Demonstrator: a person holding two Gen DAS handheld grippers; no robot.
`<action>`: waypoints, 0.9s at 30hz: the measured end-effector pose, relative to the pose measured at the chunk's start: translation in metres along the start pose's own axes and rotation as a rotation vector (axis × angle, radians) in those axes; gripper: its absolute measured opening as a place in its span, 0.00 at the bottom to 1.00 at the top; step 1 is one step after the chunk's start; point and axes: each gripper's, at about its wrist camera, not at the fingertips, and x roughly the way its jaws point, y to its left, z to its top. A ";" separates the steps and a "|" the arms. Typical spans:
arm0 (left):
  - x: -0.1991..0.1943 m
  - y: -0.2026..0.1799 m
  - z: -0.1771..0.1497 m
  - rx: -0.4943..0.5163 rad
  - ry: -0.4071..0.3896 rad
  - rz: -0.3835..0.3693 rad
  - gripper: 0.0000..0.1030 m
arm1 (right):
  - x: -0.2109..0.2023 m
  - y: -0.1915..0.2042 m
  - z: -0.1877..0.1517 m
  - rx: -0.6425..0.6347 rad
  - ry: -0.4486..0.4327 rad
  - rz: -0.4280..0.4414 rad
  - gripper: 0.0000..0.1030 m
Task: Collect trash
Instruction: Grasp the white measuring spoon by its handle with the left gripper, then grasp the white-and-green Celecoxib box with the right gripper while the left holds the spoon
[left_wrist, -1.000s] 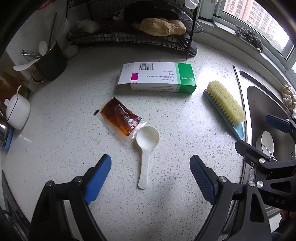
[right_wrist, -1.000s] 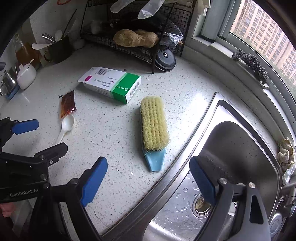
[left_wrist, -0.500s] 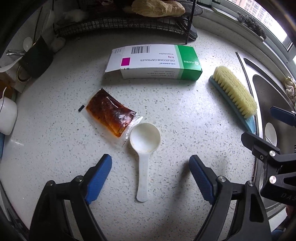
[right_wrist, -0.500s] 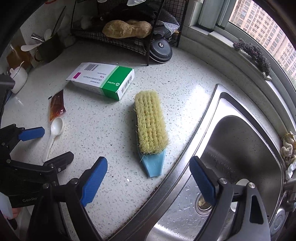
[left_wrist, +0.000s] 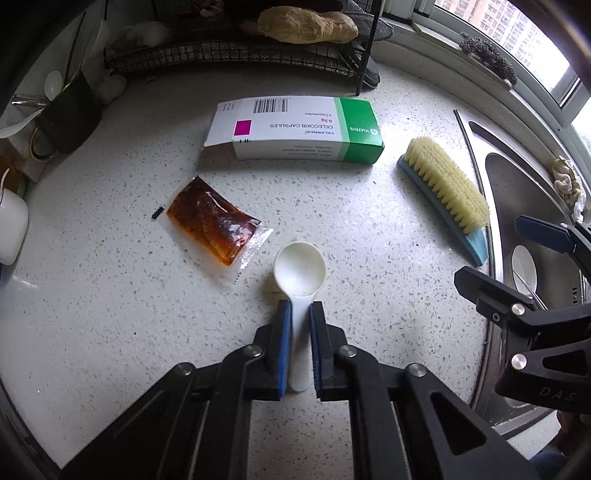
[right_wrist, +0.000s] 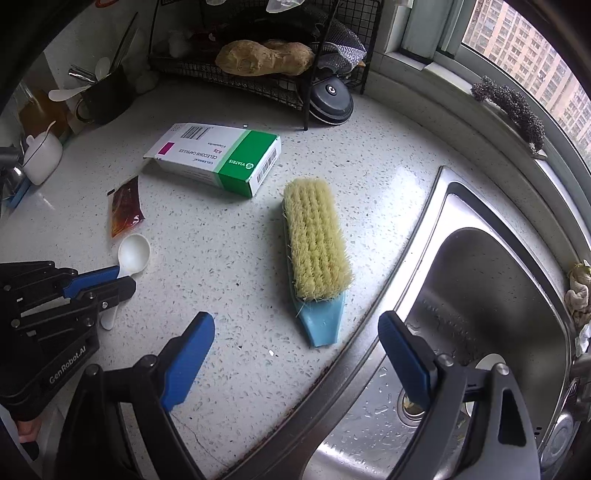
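Note:
My left gripper (left_wrist: 299, 314) is shut on the handle of a white plastic spoon (left_wrist: 300, 267) that lies on the speckled counter; the spoon (right_wrist: 133, 253) and that gripper (right_wrist: 110, 278) also show in the right wrist view. A brown sauce packet (left_wrist: 212, 221) lies just left of the spoon bowl. A white and green medicine box (left_wrist: 295, 129) lies behind them. My right gripper (right_wrist: 295, 358) is open and empty, above the counter edge by the sink, with its fingertips (left_wrist: 480, 280) at the right of the left wrist view.
A yellow scrub brush (right_wrist: 316, 245) with a blue handle lies beside the steel sink (right_wrist: 491, 295). A black wire rack (right_wrist: 258, 85) stands at the back. A dark utensil cup (left_wrist: 66, 118) and a white pot (left_wrist: 13, 225) stand at the left.
My left gripper moved forward and down over the spoon and closed on its handle. My right gripper stayed open and shifted slightly towards the sink.

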 end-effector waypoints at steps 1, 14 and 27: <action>-0.003 0.000 -0.002 -0.001 -0.007 0.002 0.08 | -0.001 0.001 0.002 -0.008 -0.006 0.002 0.87; -0.058 0.044 0.009 -0.156 -0.176 0.095 0.08 | -0.018 0.034 0.067 -0.214 -0.125 0.091 0.87; -0.038 0.079 0.034 -0.293 -0.177 0.175 0.08 | 0.030 0.063 0.127 -0.478 -0.119 0.207 0.87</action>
